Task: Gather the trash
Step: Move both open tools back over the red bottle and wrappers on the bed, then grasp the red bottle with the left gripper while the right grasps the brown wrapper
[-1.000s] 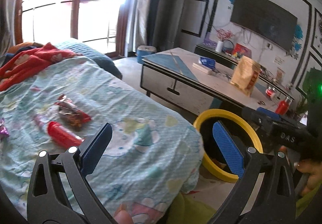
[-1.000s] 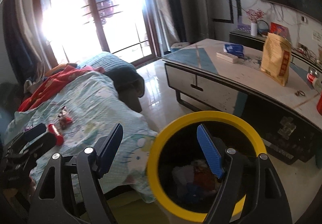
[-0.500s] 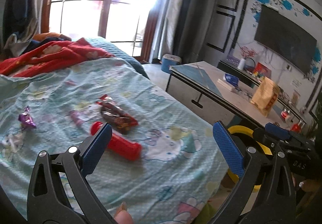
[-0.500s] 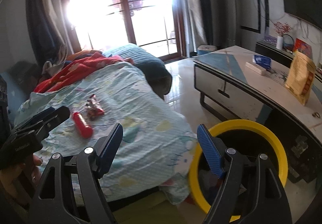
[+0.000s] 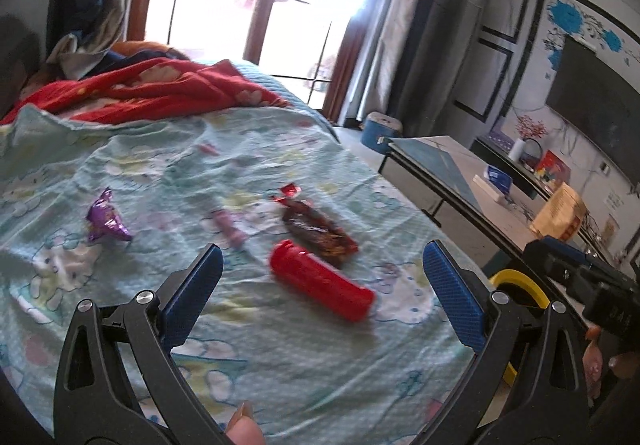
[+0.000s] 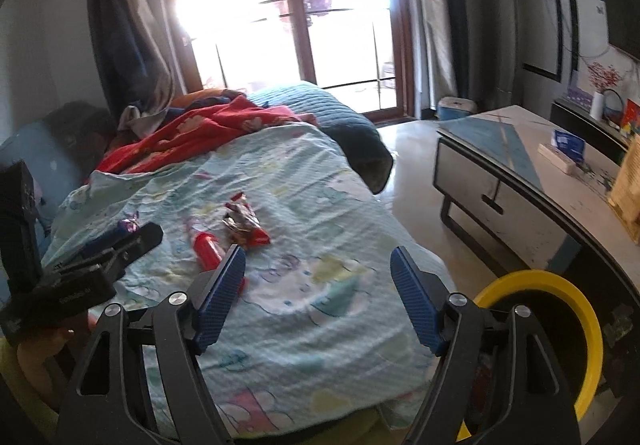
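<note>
Plainly, both claws are empty and stand apart over the bed: the left gripper (image 5: 322,285) has its jaws wide with nothing between them, and the right gripper (image 6: 318,295) has just been closing a little, with only the blanket showing in its gap. The trash lies on the pale cartoon-print blanket (image 5: 280,365). From the left wrist view, a red tube (image 5: 322,285) sits at about 12 o'clock just ahead of the fingertips, a dark red snack wrapper (image 5: 318,229) lies just beyond it toward 12 o'clock, touching or nearly so, a small pink wrapper (image 5: 230,231) is near it at about 11 o'clock, and a purple foil wrapper (image 5: 106,217) lies well apart at 10 o'clock. The yellow-rimmed bin (image 6: 560,329) stands on the floor at 4 o'clock in the right wrist view, off the bed's edge. The risks, as I judge them: the round tube could roll away on the soft bedding if one pad nudges it first; closing low could pinch a fold of blanket along with the piece; the tube and snack wrapper lie so close that a grab could catch both badly and drop one short of the bin; and with both grippers aimed at the same cluster, they could knock together.
</note>
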The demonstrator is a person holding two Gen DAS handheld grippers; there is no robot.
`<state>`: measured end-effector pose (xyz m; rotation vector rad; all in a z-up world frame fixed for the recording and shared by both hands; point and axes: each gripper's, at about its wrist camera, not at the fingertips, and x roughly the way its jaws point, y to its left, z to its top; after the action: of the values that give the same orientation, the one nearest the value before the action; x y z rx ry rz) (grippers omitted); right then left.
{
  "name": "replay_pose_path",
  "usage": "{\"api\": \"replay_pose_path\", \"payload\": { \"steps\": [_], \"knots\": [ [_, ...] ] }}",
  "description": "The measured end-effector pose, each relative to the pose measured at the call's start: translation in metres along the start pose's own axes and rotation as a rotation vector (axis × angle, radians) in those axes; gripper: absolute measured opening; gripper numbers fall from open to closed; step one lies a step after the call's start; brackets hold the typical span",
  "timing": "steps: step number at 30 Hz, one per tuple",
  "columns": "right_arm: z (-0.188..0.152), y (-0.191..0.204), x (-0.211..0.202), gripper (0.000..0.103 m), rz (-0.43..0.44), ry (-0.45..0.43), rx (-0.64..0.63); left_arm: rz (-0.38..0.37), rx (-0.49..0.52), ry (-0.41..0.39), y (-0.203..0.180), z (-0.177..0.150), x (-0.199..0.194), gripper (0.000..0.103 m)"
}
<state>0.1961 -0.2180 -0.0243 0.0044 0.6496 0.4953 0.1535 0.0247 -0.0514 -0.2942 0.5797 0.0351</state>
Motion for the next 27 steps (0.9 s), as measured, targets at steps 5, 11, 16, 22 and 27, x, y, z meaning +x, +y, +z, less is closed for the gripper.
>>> {"api": "replay_pose_path", "payload": {
  "steps": [5,11,16,22,27],
  "knots": [
    [0.014,0.013,0.026,0.059,0.060,0.033,-0.025,0.002,-0.043,0.035,0.021,-0.002,0.006,0.089],
    [0.027,0.028,0.064,0.047,0.118,0.088,-0.100,-0.034,-0.120,0.103,0.040,-0.009,0.019,0.066],
    [0.029,0.036,0.104,0.037,0.174,0.162,-0.114,-0.096,-0.169,0.171,0.044,-0.020,0.032,0.041],
    [0.024,0.042,0.143,0.031,0.209,0.243,-0.110,-0.169,-0.188,0.219,0.035,-0.027,0.041,0.038],
    [0.019,0.048,0.164,0.031,0.232,0.281,-0.117,-0.200,-0.199,0.250,0.033,-0.031,0.050,0.038]
  ]
}}
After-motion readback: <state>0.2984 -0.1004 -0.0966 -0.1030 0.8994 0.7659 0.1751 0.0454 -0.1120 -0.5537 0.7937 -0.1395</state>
